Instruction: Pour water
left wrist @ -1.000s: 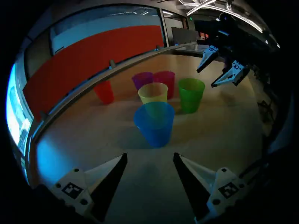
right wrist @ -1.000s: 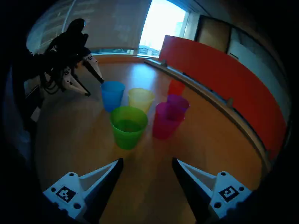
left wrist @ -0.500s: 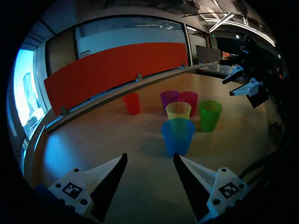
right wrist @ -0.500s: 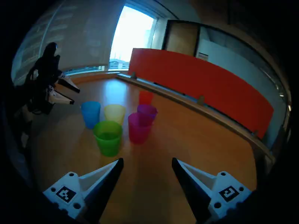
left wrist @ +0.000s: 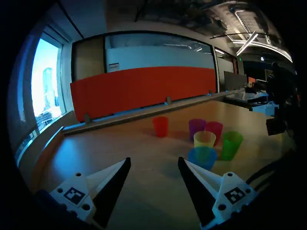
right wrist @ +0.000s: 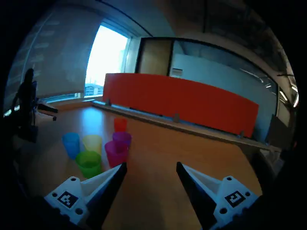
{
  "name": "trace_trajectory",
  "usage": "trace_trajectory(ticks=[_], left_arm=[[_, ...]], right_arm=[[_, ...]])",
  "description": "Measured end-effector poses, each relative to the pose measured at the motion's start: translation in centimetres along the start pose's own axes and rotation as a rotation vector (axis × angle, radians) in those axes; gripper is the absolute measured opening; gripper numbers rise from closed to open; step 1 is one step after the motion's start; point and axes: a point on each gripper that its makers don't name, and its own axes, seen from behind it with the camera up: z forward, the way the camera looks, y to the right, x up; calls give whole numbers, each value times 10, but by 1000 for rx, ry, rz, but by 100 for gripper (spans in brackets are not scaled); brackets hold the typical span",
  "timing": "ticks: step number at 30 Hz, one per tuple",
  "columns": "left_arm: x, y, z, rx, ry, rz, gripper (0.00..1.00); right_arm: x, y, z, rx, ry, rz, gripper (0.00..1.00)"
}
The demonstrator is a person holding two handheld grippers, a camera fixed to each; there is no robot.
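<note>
Left gripper view: left gripper [left wrist: 153, 159] and right gripper [right wrist: 151, 164] both gape empty, and closing on the blue cup [left wrist: 202, 156] could topple the yellow cup [left wrist: 204, 138] just behind it.

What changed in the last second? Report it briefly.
The left hand-held gripper and right hand-held gripper both drew back; the blue cup and green cup now sit farther off. Nothing was gripped or released. No cup shifted; both grippers stayed open.

Both claws [left wrist: 154, 158] [right wrist: 151, 163] farther from the cups [left wrist: 204, 138].
</note>
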Motion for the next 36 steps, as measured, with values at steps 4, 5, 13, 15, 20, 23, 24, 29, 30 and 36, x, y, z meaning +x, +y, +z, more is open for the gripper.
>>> trace_trajectory(ticks=[4,5,13,15,20,23,24,29,30,36], left_arm=[[18,-14,-3,59,67,-15,91],[23,-18,-4,77,85,-19,91],[41,-24,-8,140,176,-89,91],[42,-25,-8,153,190,-109,91],[46,-30,-9,199,218,-145,91],[48,-32,-10,224,231,-160,91],[48,-32,-10,232,232,-165,91],[45,-36,-12,276,235,-187,91],[45,-36,-12,283,236,-192,91],[45,-37,-15,318,242,-201,91]], right_arm=[[19,12,4,-59,68,39,100],[24,15,4,-73,87,48,100],[51,36,7,-171,194,124,100],[55,40,6,-191,214,140,100],[58,48,6,-238,246,168,100],[60,51,4,-262,264,178,100],[60,52,3,-271,271,184,100],[62,54,2,-300,300,217,100],[61,55,3,-302,299,221,100],[65,60,2,-322,297,226,100]])
